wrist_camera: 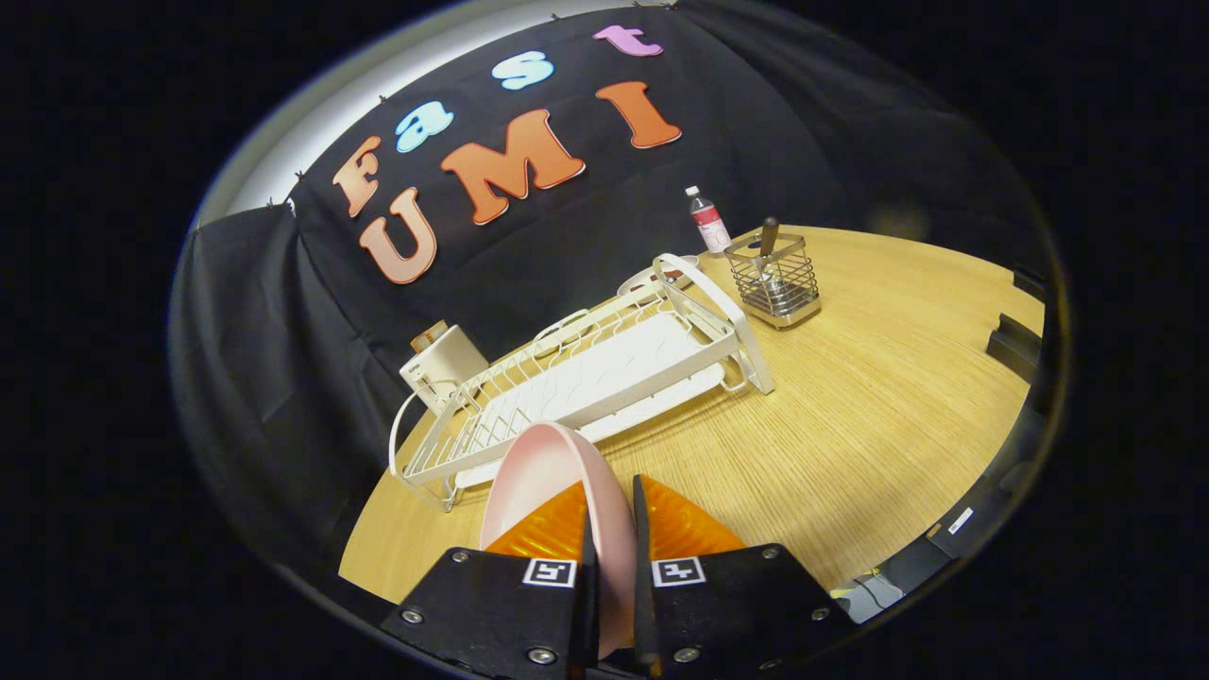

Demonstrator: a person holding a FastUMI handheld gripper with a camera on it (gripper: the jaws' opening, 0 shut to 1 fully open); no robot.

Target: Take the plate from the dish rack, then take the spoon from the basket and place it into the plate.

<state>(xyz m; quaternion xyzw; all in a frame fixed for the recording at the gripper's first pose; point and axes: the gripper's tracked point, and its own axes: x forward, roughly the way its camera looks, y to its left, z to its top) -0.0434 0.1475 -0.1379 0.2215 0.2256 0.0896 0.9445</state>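
- Gripper view: the gripper (612, 515) has its two fingers drawn close together, with the rim of a pale pink round plate (553, 482) pinched between them; both fingers press on the plate, one on each face.
- The plate stands on edge in that grip, its bowl turned to the left finger's side and its upper rim rising above the fingertips, clear of the table.
- Just beyond the plate lies a white wire dish rack (586, 378) with a white drip tray under it, resting on a light wooden table (869, 416) and stretching away from the fingers on a slant toward the booth wall.
- At the rack's near-left end a small white box-like holder (444, 366) hangs on its side; what sits in it cannot be told.
- Past the rack's far end stands a square metal wire basket (774, 281) on the table, well apart from the gripper.
- A spoon with a dark handle (767, 241) stands upright in that basket, its handle rising above the rim.
- Behind the basket, close to the black cloth wall, stands a small clear plastic bottle (706, 219) with a white cap and a red label.
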